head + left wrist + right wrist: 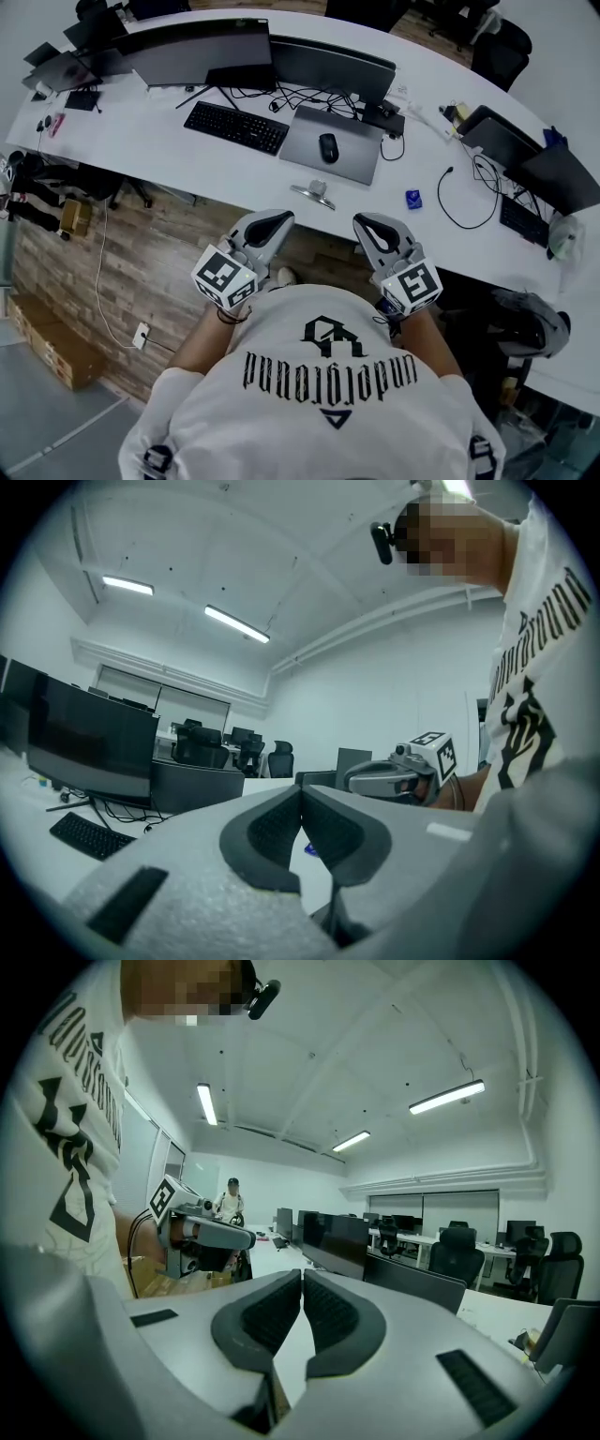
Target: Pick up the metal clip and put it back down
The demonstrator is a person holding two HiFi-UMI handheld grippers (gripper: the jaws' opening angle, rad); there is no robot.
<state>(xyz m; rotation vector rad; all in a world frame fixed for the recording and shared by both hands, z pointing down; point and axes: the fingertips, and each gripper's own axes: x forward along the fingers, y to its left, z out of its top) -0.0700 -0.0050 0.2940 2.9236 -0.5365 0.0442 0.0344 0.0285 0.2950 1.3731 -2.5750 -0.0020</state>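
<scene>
The metal clip [313,191], small and silver, lies near the front edge of the white table [169,155], just in front of a grey laptop. My left gripper [275,219] is held close to my chest, short of the table edge and to the clip's near left. Its jaws are shut on nothing [301,791]. My right gripper [367,223] hangs at the same height to the clip's near right, also shut and empty [302,1275]. Each gripper shows in the other's view, both raised and pointing over the desk.
A closed grey laptop [352,155] carries a black mouse [327,147]. A black keyboard [234,127] and dark monitors [202,52] stand further back. A small blue object [413,199] and a looped cable [466,202] lie to the right. A person [231,1199] stands far off.
</scene>
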